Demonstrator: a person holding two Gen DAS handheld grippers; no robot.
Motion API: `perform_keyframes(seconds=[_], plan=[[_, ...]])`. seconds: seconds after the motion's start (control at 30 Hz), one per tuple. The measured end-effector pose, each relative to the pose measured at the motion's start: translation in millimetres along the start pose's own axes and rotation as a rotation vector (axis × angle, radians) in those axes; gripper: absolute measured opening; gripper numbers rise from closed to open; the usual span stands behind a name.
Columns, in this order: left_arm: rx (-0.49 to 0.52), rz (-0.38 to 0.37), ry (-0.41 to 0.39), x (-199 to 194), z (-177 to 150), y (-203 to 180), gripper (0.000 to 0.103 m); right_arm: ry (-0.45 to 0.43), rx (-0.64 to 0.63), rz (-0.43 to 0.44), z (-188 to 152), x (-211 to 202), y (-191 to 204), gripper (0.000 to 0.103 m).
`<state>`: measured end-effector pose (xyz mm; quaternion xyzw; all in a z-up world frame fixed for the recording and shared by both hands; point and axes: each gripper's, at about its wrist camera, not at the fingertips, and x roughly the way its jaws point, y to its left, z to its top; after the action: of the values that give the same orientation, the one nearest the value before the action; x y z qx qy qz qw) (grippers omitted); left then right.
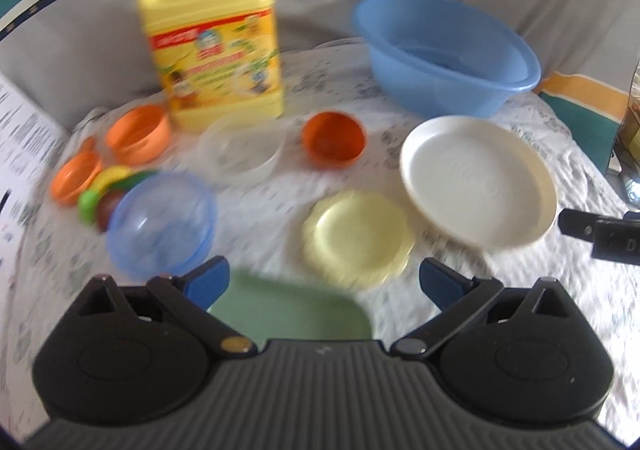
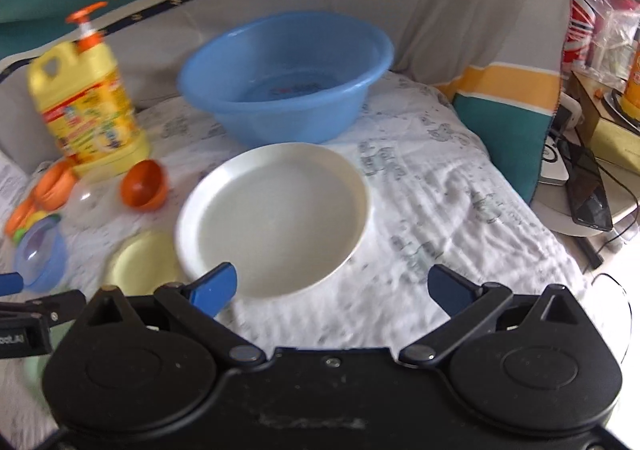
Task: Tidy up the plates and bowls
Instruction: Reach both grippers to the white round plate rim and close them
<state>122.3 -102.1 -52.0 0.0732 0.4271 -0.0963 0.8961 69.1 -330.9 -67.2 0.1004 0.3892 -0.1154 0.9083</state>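
The left gripper (image 1: pixel 324 282) has its blue-tipped fingers (image 1: pixel 210 278) spread wide with nothing between them; it hangs over the near edge of the printed cloth (image 1: pixel 256 218). Directly below the gap lies a green plate (image 1: pixel 292 314), rounded-rectangular, partly hidden by the gripper body, so I cannot tell its long axis. Just beyond it sits a small yellow plate (image 1: pixel 358 236), flat and face up, with a scalloped rim. To its right, close by, is the large white plate (image 1: pixel 478 180), also face up.

The right gripper (image 2: pixel 332 286) is likewise spread wide and empty, its left finger (image 2: pixel 214 286) over the near rim of the white plate (image 2: pixel 276 216).

Farther back, an orange bowl (image 1: pixel 334 146) lies tipped on its side, mouth toward the camera. Left of it stands a clear bowl (image 1: pixel 242 150), upright. A translucent blue bowl (image 1: pixel 162 220) sits at the left, near edge, tilted toward the camera. Beside it are small orange cups (image 1: pixel 138 134) and coloured spoons (image 1: pixel 110 186). At the far edge stand a yellow detergent jug (image 1: pixel 212 42) and a blue basin (image 1: pixel 444 54).
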Motion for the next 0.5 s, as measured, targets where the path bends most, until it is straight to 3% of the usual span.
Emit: perform_keyframes(seconds=[0.07, 0.27, 0.5], plan=[[0.016, -0.016, -0.003, 14, 13, -10, 0.103, -0.004, 0.023, -0.02, 9, 16, -9, 0.103], [0.02, -0.024, 0.007, 57, 40, -35, 0.103, -0.012, 0.063, -0.021, 28, 53, -30, 0.086], [0.034, -0.052, 0.018, 95, 59, -58, 0.086, 0.025, 0.061, 0.002, 37, 91, -44, 0.05]])
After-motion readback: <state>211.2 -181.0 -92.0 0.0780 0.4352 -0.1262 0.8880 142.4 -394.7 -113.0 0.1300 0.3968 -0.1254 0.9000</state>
